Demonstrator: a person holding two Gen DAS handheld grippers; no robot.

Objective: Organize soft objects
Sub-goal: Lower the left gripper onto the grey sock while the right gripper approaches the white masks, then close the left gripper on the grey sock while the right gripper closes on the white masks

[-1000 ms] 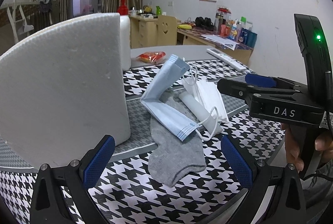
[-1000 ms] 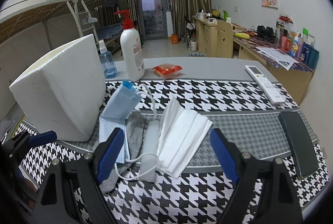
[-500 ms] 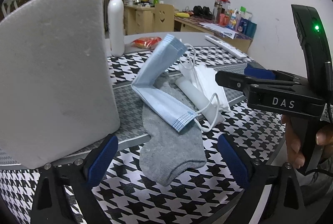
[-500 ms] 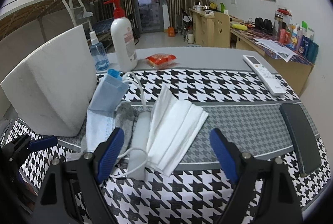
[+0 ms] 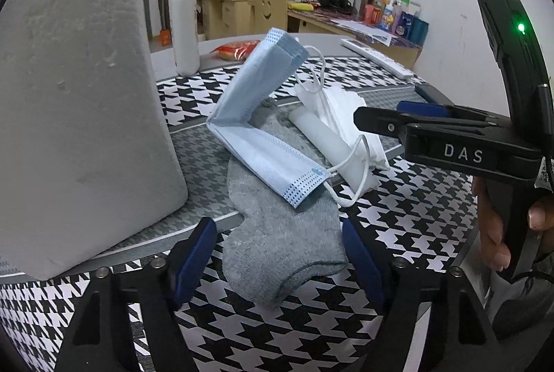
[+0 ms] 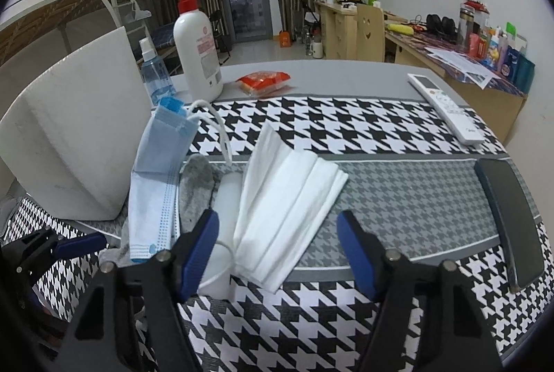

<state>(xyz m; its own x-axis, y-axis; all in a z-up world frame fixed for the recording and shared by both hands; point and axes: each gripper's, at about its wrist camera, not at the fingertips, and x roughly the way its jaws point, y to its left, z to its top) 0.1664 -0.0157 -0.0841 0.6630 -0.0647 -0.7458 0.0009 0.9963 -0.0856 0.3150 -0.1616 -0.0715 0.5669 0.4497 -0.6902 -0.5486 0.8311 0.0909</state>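
Both grippers' jaws have just been closing yet stand spread: the left gripper [image 5: 278,245] straddles the grey sock's [image 5: 277,233] toe, the right gripper [image 6: 278,245] the white mask [image 6: 287,195]. A folded blue mask [image 5: 263,129] lies over the sock, with a foam block [image 5: 76,102] crowding the left side.

Folded mask [image 5: 263,136] atop sock [image 5: 277,233], foam block [image 5: 76,102] left, mask stack [image 6: 287,209] right.

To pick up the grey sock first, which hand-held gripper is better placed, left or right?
Left. The left hand-held gripper is open with the grey sock between its pads; the right hand-held gripper faces the white mask.
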